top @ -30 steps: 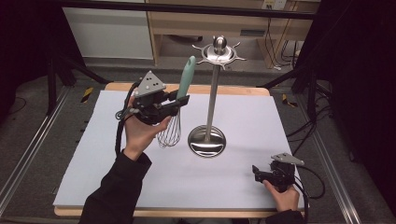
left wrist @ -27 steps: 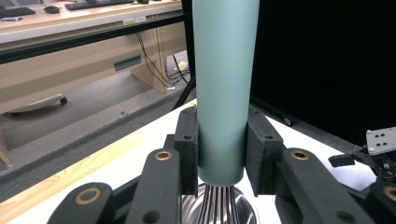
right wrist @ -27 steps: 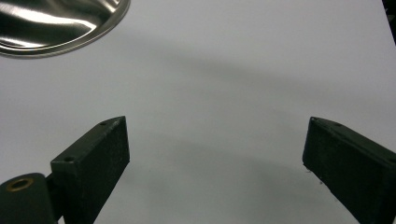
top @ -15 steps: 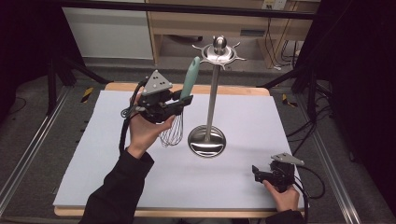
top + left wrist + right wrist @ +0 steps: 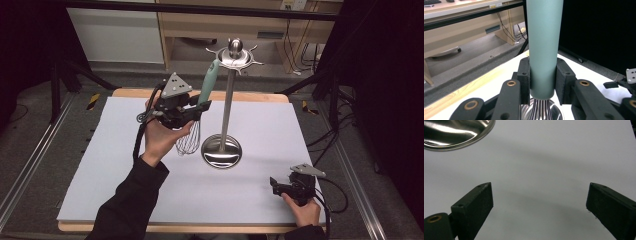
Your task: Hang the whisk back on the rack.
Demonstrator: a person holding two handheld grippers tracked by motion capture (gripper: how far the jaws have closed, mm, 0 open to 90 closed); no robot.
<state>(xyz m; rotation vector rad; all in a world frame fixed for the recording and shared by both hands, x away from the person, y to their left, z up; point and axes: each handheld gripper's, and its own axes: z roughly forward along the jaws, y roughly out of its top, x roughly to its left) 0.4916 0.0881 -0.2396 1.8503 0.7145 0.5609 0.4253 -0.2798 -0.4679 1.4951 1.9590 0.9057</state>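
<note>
Evidently the left gripper [image 5: 196,109] pinched the teal-handled wire whisk [image 5: 198,117] clear of the white worktop [image 5: 100,165], handle tip near the steel hook stand's [image 5: 227,95] crown; hanging remained undone. Right gripper [image 5: 281,186] rested spread, empty.

Counter [image 5: 100,165]: white top (wooden edge showing), bearing a steel utensil stand [image 5: 222,150] at centre, slightly right.
</note>
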